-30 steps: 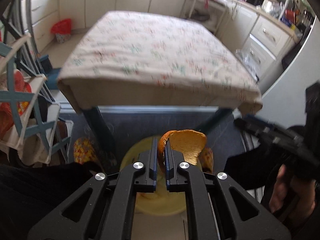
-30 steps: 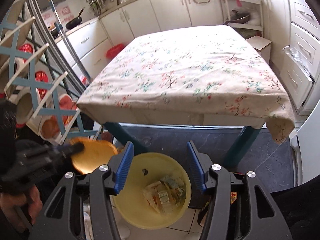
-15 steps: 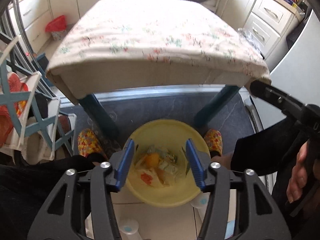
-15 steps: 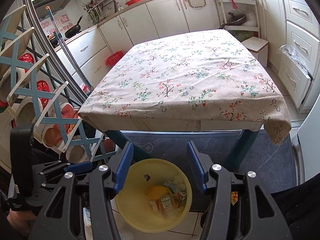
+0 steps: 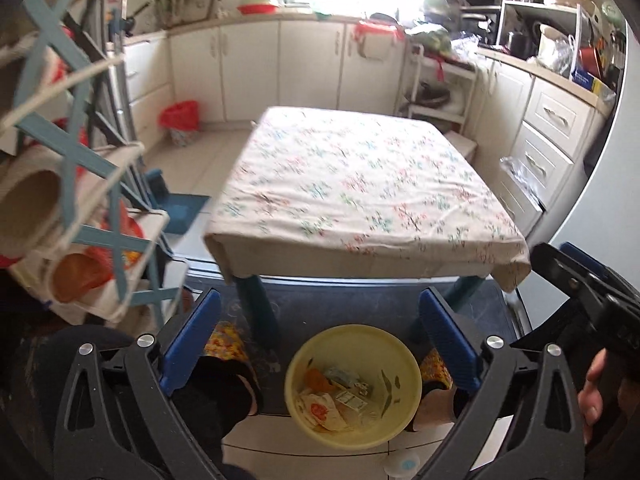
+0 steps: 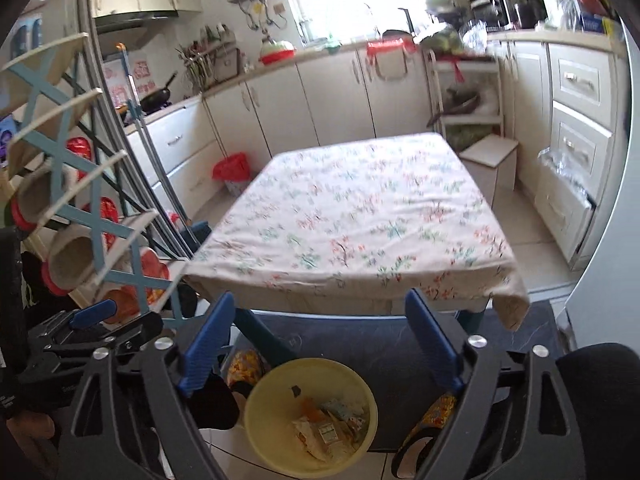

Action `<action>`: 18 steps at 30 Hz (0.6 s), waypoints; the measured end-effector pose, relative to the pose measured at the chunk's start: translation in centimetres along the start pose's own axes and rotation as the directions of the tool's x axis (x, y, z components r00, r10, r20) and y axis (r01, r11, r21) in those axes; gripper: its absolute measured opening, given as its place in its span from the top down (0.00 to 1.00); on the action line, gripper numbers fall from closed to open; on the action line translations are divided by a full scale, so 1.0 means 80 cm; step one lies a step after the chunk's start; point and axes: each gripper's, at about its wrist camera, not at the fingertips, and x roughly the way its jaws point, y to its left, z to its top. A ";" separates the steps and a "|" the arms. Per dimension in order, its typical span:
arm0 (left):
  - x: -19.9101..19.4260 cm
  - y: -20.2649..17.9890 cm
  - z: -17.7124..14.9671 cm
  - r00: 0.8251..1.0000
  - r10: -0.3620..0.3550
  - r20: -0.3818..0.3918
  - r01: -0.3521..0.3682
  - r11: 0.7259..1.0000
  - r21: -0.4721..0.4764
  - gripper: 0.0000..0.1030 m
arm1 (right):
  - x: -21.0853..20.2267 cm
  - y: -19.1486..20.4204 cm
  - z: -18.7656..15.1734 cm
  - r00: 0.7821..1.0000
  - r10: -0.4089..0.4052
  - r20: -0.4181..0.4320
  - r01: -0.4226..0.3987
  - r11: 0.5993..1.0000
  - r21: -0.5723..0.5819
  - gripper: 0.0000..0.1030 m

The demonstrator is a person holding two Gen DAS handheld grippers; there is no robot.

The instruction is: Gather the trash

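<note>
Fingers on left gripper & right gripper opening wide, nothing between, above yellow bin w/ trash.

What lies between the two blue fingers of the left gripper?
Nothing is gripped: the left gripper has its jaws opening, and the left wrist view shows only the yellow bin of trash on the floor below.

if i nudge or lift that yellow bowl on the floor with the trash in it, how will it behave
The yellow bowl looks like thin plastic, so probably light and fairly stiff. It holds only wrappers and orange peel, adding little weight. On the smooth floor tile it would likely slide rather than tip, given its wide, low shape.
</note>
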 end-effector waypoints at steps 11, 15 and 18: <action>-0.120 0.000 0.015 0.981 0.122 0.149 -0.123 0.992 -0.004 0.08 | -0.096 0.033 0.014 0.996 -0.005 0.083 0.007 1.000 -0.023 0.07; -0.159 -0.001 0.019 0.977 0.107 0.184 -0.103 0.994 -0.028 0.08 | -0.133 0.041 0.013 0.993 -0.010 0.118 0.012 1.000 -0.021 0.07; -0.187 -0.003 0.016 0.971 0.113 0.211 -0.106 0.993 -0.047 0.08 | -0.149 0.042 0.010 0.992 -0.023 0.127 0.024 1.000 -0.005 0.07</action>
